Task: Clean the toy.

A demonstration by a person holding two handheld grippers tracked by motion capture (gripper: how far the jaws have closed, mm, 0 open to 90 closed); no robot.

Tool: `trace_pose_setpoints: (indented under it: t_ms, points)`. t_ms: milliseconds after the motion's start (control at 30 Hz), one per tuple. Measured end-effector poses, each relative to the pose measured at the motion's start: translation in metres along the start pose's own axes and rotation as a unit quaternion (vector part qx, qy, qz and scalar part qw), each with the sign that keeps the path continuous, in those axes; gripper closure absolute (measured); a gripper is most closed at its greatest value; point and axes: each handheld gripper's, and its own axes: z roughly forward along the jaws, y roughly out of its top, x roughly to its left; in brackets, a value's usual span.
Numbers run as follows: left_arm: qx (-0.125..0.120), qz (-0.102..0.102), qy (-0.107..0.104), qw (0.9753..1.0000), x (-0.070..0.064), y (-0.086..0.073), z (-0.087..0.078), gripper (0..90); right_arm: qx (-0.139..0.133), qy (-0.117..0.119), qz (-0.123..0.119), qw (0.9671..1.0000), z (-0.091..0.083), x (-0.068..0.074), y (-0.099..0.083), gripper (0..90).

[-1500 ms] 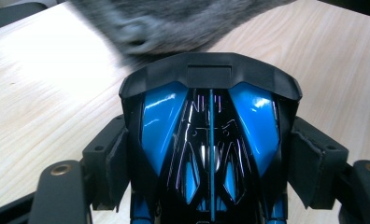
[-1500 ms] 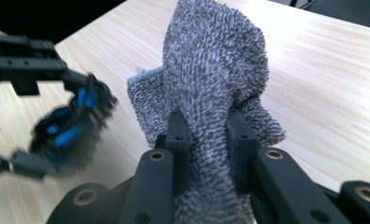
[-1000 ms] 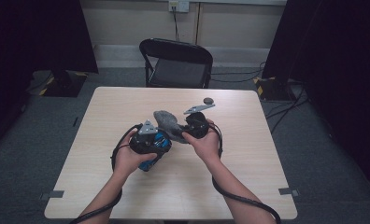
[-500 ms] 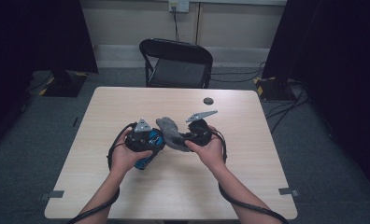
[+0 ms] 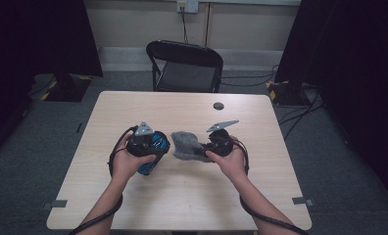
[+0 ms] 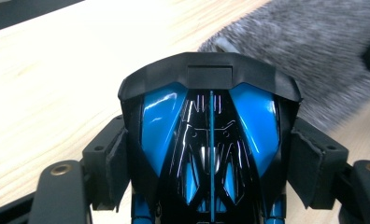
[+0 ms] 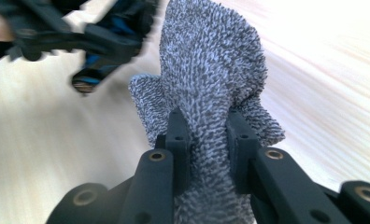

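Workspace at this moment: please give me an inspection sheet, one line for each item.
Surface: pale wooden table, no marks seen.
Job's things: blue and black toy car; grey fuzzy cloth, bunched, beside the car.
Clutter: small dark round thing near the far edge.
Grippers: left gripper shut on the car's sides; right gripper shut on the cloth.
Cables: black cable loops from the left gripper; another trails along the right forearm.
Surroundings: black folding chair behind the table, dark curtains, grey carpet, floor cables.
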Motion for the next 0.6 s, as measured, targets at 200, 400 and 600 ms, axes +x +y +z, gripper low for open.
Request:
trace_pose_setpoints:
  t_ms: [200,400,600]
  points:
    - [-0.001,0.009,-0.012,0.9999,-0.006,0.004,0.000,25.6,-0.015,-0.041,0.016,0.9989,-0.010,-0.020,0.008,75.0]
    - [0.001,0.021,-0.030,0.9993,-0.017,0.007,0.004,25.6,-0.022,-0.063,0.020,0.9976,-0.012,-0.025,0.022,75.1]
    - [-0.002,0.033,-0.045,0.9985,-0.029,0.011,0.006,25.5,-0.032,-0.068,0.011,0.9971,-0.005,-0.019,0.039,75.1]
